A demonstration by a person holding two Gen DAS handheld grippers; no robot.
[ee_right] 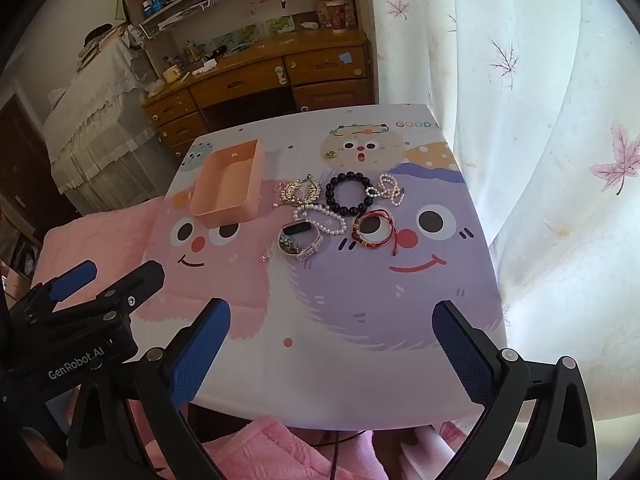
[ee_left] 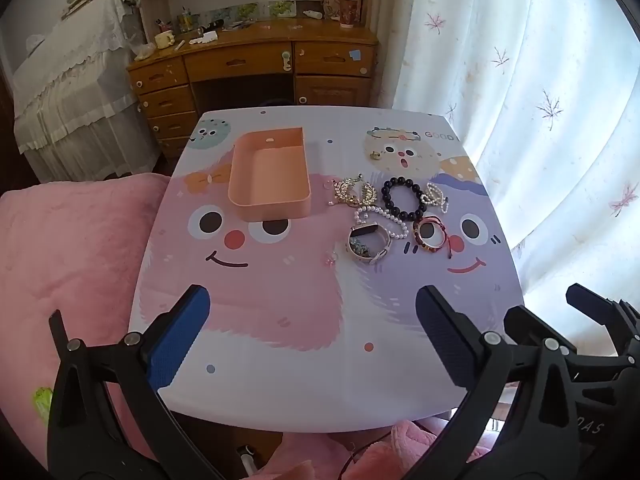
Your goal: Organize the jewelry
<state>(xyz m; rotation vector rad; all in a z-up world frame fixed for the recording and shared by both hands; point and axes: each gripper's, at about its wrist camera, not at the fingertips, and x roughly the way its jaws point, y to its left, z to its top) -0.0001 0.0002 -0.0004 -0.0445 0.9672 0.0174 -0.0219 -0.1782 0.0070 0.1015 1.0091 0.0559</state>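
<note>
left gripper (ee_left: 312,320) wide open, empty, right gripper (ee_right: 332,332) likewise

The printed lettering (ee_left: 440,135) at the table's far edge runs off after "GOOD", so the rest is unreadable. A tiny gold piece (ee_left: 375,155) near it is too small to identify. Inside the watch band (ee_right: 301,243) lies a dark cluster, too fine to make out. The small pink trinket (ee_right: 266,256) on the table is unclear too.

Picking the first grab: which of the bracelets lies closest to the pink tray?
The gold leaf-patterned bracelet, just right of the pink tray. The dark bead bracelet and the pearl strand lie farther right.
</note>
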